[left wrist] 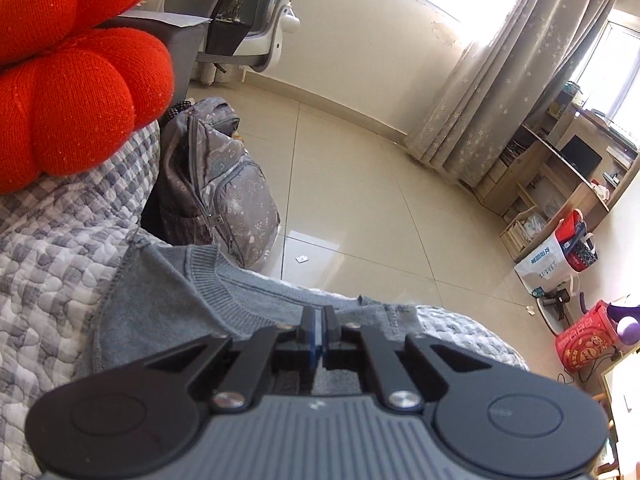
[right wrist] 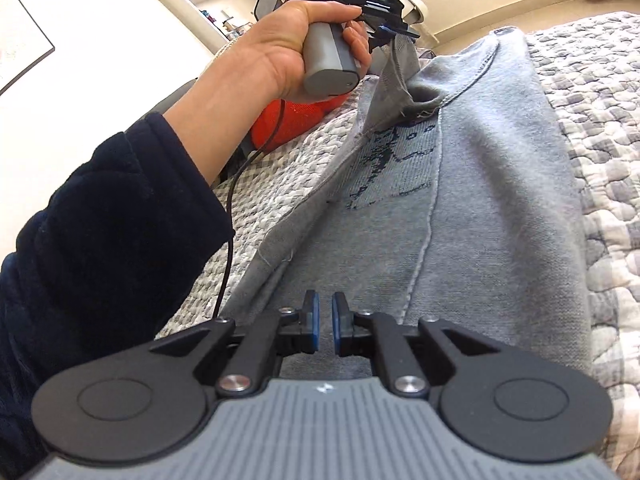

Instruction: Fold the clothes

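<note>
A grey sweater (right wrist: 480, 220) with a dark blue print lies stretched along a grey-and-white checked quilt (right wrist: 600, 120). At its far end a person's hand (right wrist: 288, 40) holds my left gripper (right wrist: 390, 30), which is shut on an edge of the sweater and lifts that part off the quilt. In the left wrist view the left gripper (left wrist: 319, 314) has its pads together over the sweater (left wrist: 160, 308), near its ribbed collar. My right gripper (right wrist: 325, 304) hovers low over the sweater's near end. Its blue pads stand a narrow gap apart, and I see nothing pinched between them.
A red knitted cushion (left wrist: 72, 92) rests on the quilt (left wrist: 48, 260) at the left. Beyond the bed's edge are a grey backpack (left wrist: 216, 184), a tiled floor (left wrist: 380, 200), curtains (left wrist: 500, 80) and bags (left wrist: 560, 252). A dark sleeve (right wrist: 100, 220) and a black cable (right wrist: 230, 220) cross the left side.
</note>
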Demonstrator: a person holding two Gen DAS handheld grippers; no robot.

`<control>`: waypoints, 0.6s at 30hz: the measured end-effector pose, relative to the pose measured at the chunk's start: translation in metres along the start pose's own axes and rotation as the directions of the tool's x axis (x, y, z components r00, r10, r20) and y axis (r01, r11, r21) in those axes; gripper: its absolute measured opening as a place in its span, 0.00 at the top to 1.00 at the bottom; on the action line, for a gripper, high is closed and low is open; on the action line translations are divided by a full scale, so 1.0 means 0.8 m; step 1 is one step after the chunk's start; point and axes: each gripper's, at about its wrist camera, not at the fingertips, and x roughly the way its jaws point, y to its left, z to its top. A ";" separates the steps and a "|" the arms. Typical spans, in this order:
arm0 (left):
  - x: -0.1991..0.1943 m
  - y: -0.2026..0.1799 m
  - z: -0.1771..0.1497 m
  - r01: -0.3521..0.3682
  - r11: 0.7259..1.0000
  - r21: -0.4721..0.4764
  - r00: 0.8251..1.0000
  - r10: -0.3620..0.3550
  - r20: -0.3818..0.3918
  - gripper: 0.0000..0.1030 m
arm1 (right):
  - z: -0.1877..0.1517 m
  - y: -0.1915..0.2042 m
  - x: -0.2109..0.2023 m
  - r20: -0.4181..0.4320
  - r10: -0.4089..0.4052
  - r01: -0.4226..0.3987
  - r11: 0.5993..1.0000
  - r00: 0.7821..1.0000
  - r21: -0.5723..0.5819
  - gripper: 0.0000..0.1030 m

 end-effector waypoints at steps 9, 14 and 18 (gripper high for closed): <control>-0.106 0.058 -0.016 -0.021 0.999 0.025 1.000 0.020 0.020 0.51 | 0.010 -0.001 0.001 -0.027 -0.012 0.012 1.000 1.000 0.003 0.87; -0.223 0.119 -0.105 -0.064 0.995 0.079 0.997 0.061 0.047 0.40 | 0.075 -0.037 0.016 -0.040 -0.086 0.088 0.996 0.995 0.035 0.85; -0.280 0.125 -0.186 -0.062 0.986 0.154 0.995 0.049 0.085 0.33 | 0.168 -0.074 0.054 -0.019 -0.142 0.143 0.987 0.990 0.075 0.72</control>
